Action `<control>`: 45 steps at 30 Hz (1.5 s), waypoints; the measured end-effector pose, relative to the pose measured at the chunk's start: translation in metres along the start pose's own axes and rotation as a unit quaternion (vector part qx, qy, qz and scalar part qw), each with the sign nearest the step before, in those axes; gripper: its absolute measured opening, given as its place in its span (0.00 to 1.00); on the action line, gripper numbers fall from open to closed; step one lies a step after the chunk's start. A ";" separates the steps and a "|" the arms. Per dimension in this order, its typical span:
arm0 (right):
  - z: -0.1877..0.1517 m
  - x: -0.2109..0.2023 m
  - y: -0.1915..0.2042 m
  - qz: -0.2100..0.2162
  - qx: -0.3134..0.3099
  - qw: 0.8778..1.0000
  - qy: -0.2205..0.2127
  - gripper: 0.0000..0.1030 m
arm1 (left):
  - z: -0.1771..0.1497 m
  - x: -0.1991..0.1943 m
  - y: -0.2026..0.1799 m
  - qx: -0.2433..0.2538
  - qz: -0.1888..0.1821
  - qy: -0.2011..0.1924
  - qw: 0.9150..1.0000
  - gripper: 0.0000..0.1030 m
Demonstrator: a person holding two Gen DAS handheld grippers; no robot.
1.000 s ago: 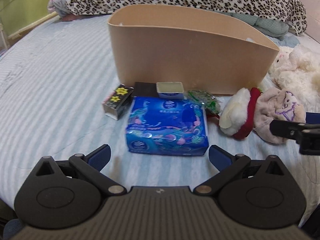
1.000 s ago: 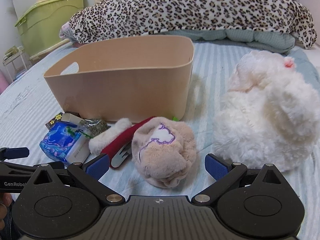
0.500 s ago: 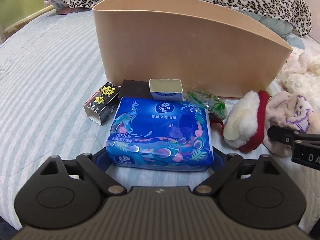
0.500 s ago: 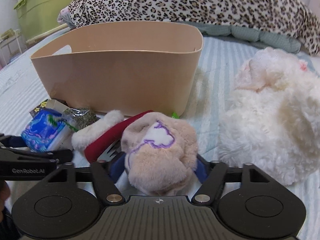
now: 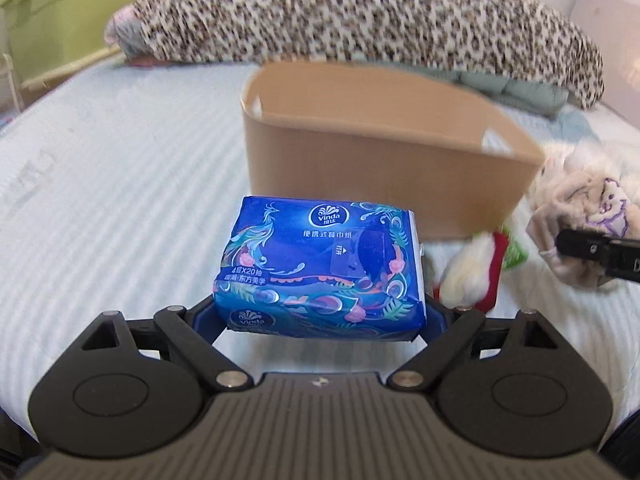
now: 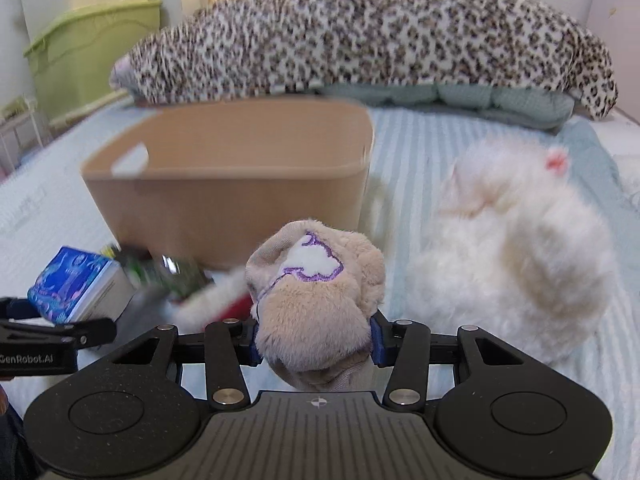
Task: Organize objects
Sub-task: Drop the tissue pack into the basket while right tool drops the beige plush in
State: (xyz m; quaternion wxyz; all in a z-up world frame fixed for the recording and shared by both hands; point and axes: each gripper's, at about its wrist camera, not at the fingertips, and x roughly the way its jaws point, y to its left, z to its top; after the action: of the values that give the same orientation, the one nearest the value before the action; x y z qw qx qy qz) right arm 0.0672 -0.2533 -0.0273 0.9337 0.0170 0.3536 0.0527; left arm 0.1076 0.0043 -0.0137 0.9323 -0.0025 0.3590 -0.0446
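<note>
Two claws are loaded at once, each closed on its own item, which suggests both are meant for the bin in a single trip. Between the fingers of the left claw (image 5: 320, 316) sits the blue tissue pack (image 5: 320, 268), pinched across its near end so its long side points ahead, and it appears raised clear of the bed (image 5: 100, 200), with striped sheet showing beneath its near edge. Straight ahead of that claw, beyond the pack, stands the tan bin (image 5: 380, 168), its open top facing up and ready to receive things. The right claw (image 6: 314, 340) squeezes the beige plush toy (image 6: 316, 292) across its soft body, a grip that likely holds only because the stuffing compresses. A red-and-white plush piece (image 6: 224, 300) trails to the left of this claw, blurred; whether it is joined to the toy I cannot tell. Ahead and slightly left is the same bin (image 6: 232, 196), and just right of the claw lies the large white fluffy toy (image 6: 520, 256) on the bed. Farther off, a leopard-print pillow (image 6: 380, 36) lines the headboard side.
</note>
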 end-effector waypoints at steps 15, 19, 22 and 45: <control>0.100 -0.014 -0.002 0.020 0.016 0.995 -0.102 0.44 | 0.097 -0.004 -0.009 0.019 0.028 -0.086 0.996 0.90; 0.115 0.005 0.001 0.013 0.009 0.995 -0.098 0.44 | 0.117 0.021 -0.013 0.015 0.015 -0.063 0.998 0.90; 0.120 0.018 0.004 0.009 0.005 0.996 -0.092 0.44 | 0.122 0.040 -0.021 0.026 0.022 -0.052 0.998 0.90; 0.108 0.080 0.012 -0.017 0.001 1.000 -0.011 0.83 | 0.111 0.085 -0.040 0.066 0.056 -0.021 0.996 1.00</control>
State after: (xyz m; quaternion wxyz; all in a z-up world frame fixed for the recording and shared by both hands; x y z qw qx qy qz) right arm 0.1970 -0.2320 0.0017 0.9382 0.0122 0.3441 0.0359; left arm 0.2415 -0.0456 0.0130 0.9387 0.0776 0.3354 -0.0160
